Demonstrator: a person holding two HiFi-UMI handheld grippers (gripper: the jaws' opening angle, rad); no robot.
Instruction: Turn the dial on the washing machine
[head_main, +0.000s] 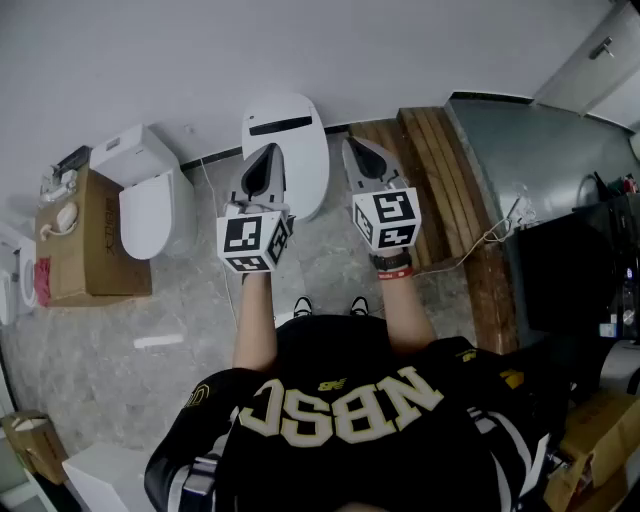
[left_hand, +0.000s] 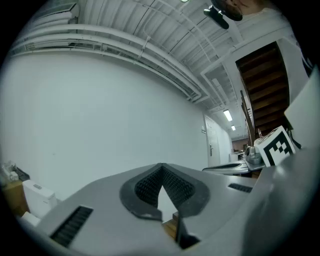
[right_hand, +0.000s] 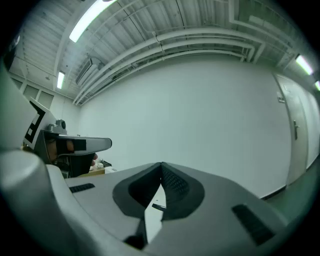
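Both claws: left gripper (left_hand: 161, 167) and right gripper (right_hand: 161, 166) clenched on nothing.
Risk: no dial in view; clenched jaws likely cannot grasp one.

Your left gripper (head_main: 264, 168) and right gripper (head_main: 362, 158) are both light grey, with dark grey ribbed pads (left_hand: 172, 185) inside the jaws. The left cube (head_main: 252, 240) and right cube (head_main: 388, 220) carry black-and-white square markers. The oval appliance (head_main: 290, 140) is white with a black strip across it. Left of it the toilet (head_main: 148, 205) is white too, and further left the cardboard box (head_main: 90, 250) is plain brown. Right of the appliance, the planks (head_main: 440, 175) are warm brown wood grain. The floor (head_main: 130, 330) around it is mottled grey. Your shirt (head_main: 350, 430) is black with cream letters, and there's a red-and-black band (head_main: 392, 270) on your right wrist.
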